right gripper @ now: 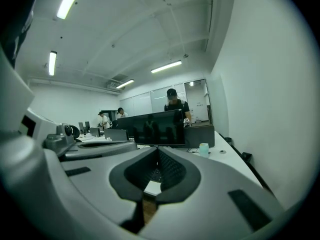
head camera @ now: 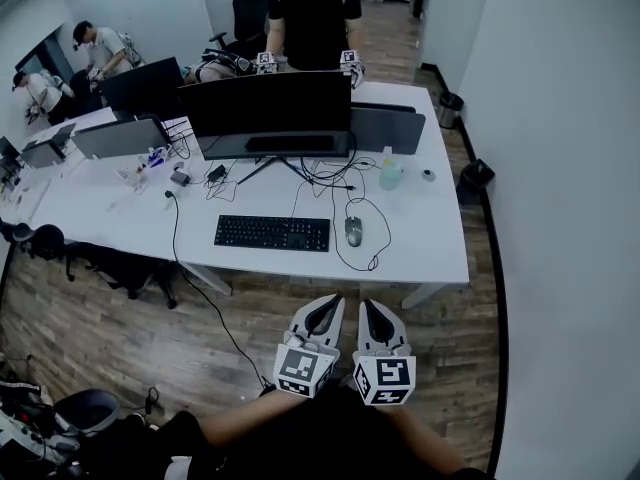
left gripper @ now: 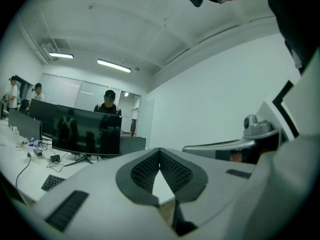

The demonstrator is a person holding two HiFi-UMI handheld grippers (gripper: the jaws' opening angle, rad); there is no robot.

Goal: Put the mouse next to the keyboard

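Black keyboard (head camera: 272, 232), grey mouse (head camera: 353, 230), black monitor (head camera: 265, 103), white desk (head camera: 420, 238), brown wood-grain floor (head camera: 120, 338)

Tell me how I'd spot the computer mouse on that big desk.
Start at the long white desk and find the wide dark monitor in its middle. In front of it lies a black keyboard, and just to the keyboard's right sits the mouse. It is small, grey and rounded, and unlike the pale bottle further back, a thin black cable loops from it.

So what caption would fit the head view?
Left gripper and right gripper, both shut, held before a desk; mouse beside keyboard.
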